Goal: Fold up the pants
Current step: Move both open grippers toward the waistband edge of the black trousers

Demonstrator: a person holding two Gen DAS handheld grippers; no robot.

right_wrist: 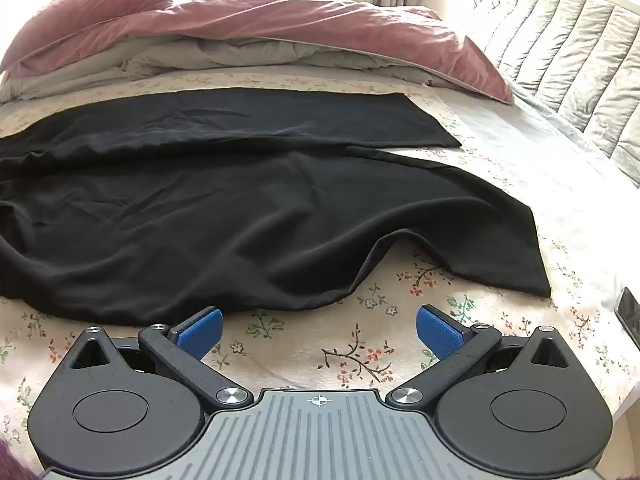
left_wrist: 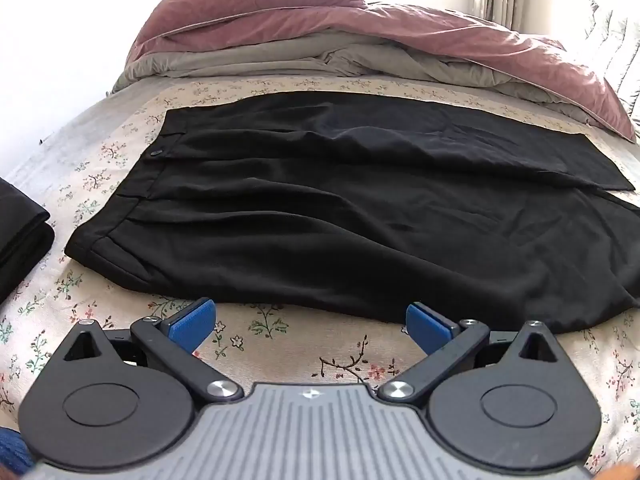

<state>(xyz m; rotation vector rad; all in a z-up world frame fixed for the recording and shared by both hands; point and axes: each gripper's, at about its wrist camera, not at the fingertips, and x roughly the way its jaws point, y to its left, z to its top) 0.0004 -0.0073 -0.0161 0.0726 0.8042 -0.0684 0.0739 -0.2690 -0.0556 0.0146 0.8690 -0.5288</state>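
Observation:
Black pants [left_wrist: 320,208] lie spread flat across a floral bedsheet, waistband at the left with a button [left_wrist: 155,153], both legs running to the right. In the right wrist view the two legs [right_wrist: 248,208] end at the hems, the near leg rumpled along its front edge. My left gripper [left_wrist: 310,326] is open and empty, just short of the pants' near edge. My right gripper [right_wrist: 318,330] is open and empty, just short of the near leg's edge.
A pink and grey duvet [left_wrist: 320,36] is heaped behind the pants. A folded black garment [left_wrist: 20,236] lies at the left. A quilted grey headboard [right_wrist: 568,72] stands at the right. A dark flat object [right_wrist: 628,308] lies near the bed's right edge.

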